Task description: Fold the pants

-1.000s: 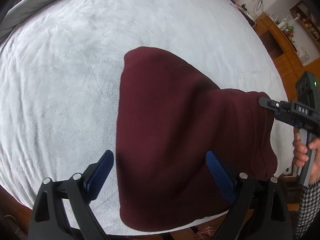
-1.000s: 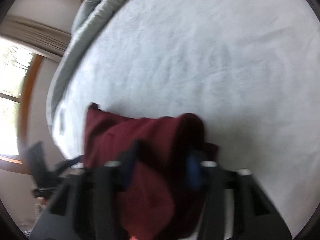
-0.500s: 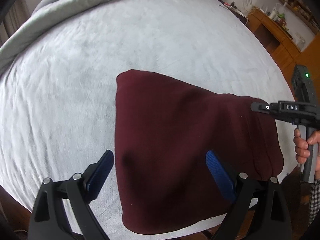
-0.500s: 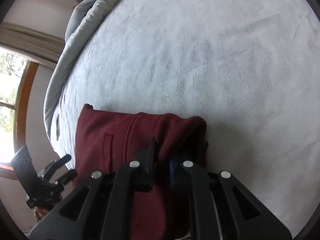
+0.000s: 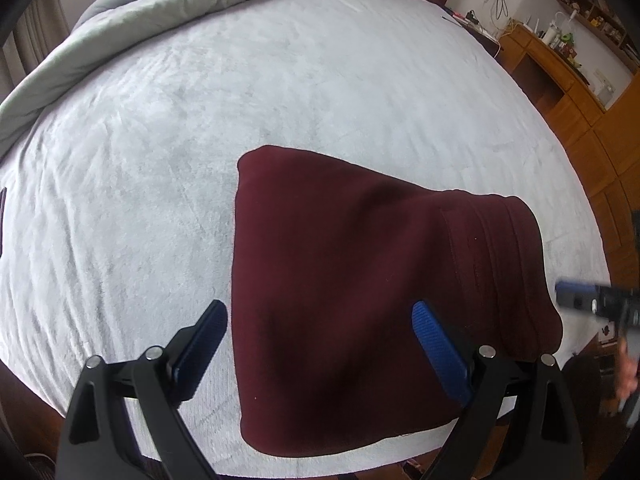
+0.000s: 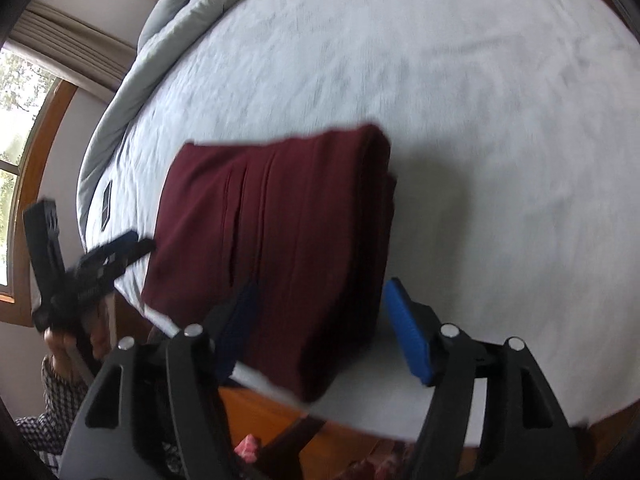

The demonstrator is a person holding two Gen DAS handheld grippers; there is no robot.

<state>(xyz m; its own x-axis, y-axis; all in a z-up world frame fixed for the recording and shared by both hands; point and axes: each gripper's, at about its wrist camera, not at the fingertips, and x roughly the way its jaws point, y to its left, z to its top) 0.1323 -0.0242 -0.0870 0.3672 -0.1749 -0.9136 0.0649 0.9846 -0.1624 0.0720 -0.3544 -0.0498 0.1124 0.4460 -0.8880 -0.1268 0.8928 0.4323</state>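
The dark red pants (image 5: 360,300) lie folded into a flat stack on the light grey bed cover (image 5: 280,80), near the bed's front edge. My left gripper (image 5: 320,340) hovers above their near left part, open, with nothing in it. My right gripper (image 6: 320,328) is pulled back from the stack's near right edge; its jaws are opening and hold nothing, the pants (image 6: 280,220) lying free below them. In the left wrist view the right gripper (image 5: 576,300) shows blurred beside the waistband end. The left gripper (image 6: 120,252) appears at the left of the right wrist view.
A crumpled grey duvet (image 5: 180,4) lies along the far side of the bed. Wooden cabinets (image 5: 580,92) stand at the right. A window (image 6: 16,140) is on the left wall. A dark flat object (image 6: 106,204) lies on the cover left of the pants.
My right gripper let go of the pants' folded edge, opened and drew back toward the bed's edge. The pants settled flat. My left gripper rose a little, still open.
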